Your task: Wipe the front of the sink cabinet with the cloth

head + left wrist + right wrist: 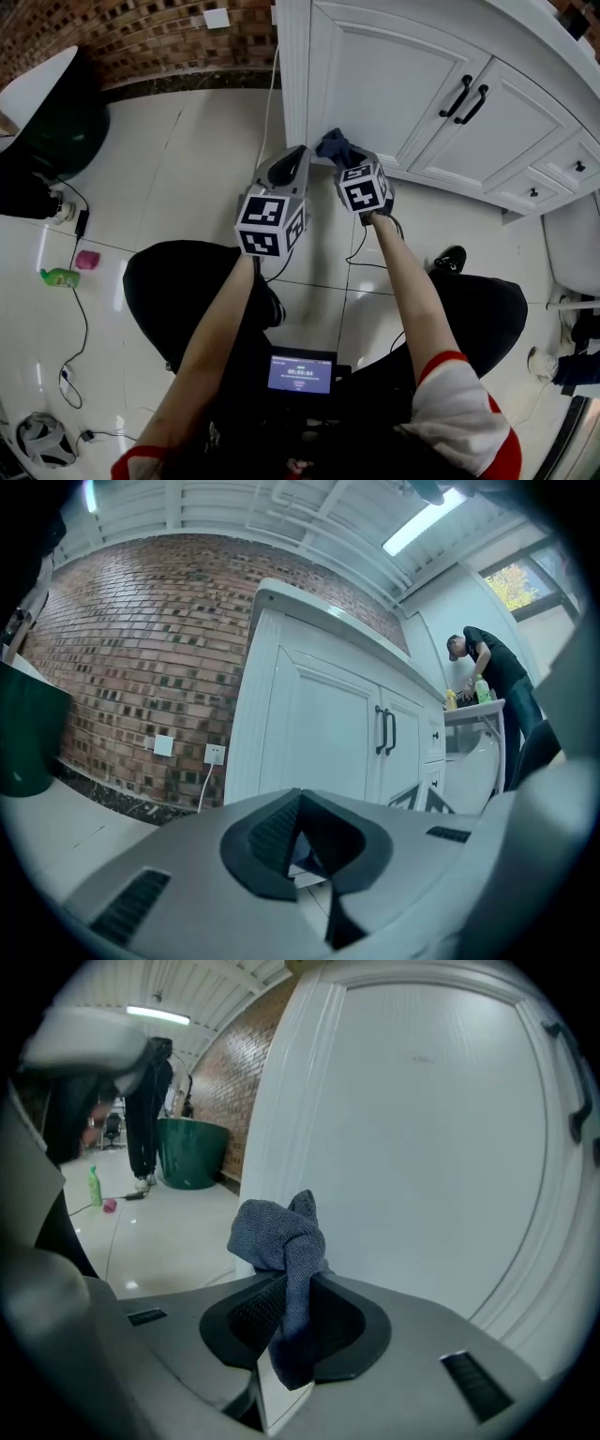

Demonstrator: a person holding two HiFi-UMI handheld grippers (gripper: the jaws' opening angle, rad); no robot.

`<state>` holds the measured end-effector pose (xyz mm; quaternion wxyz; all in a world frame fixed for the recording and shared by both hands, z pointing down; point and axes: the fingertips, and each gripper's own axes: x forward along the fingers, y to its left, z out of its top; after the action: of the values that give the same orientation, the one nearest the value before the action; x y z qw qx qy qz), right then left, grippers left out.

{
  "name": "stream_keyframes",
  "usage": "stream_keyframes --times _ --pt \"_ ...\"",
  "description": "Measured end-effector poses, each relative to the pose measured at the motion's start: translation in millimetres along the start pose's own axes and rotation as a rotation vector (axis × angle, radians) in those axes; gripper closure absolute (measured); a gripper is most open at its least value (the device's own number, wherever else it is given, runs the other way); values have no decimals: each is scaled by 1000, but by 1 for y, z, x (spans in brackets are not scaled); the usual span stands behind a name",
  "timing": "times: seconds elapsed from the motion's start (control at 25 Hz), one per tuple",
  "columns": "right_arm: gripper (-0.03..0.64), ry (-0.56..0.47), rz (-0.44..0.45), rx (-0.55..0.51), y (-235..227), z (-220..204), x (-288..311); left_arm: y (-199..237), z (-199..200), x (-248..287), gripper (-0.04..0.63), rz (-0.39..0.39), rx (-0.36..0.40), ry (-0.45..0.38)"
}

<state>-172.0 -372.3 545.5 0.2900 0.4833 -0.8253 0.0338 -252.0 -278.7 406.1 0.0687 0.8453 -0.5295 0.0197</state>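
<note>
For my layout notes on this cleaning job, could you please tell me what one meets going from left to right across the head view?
Green bottle → pink object → left gripper → right gripper holding the cloth → black door handles → drawer knobs.

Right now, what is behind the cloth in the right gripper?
Behind the cloth, held in the right gripper, stands the white cabinet door, near its left edge. The patch directly behind it is covered, so contact cannot be told.

A bunched grey-blue cloth [277, 1232] sits just beside the white cabinet door [422, 1147].
</note>
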Motion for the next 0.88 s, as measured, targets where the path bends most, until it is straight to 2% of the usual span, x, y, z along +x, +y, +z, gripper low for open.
stream_keyframes --times 0.24,0.56,0.72,0.88 --pt "526 -237 -55 21 -55 114 -95 -4 -4 6 560 -3 -26 7" --pt "526 -409 -183 -56 -137 233 -200 -42 -8 12 560 -57 0 19" --pt "526 -456 -229 -76 -160 263 -224 -54 -5 14 560 -69 15 14" --pt "526 -454 -216 -60 -160 252 -214 -59 -4 14 560 -73 33 16"
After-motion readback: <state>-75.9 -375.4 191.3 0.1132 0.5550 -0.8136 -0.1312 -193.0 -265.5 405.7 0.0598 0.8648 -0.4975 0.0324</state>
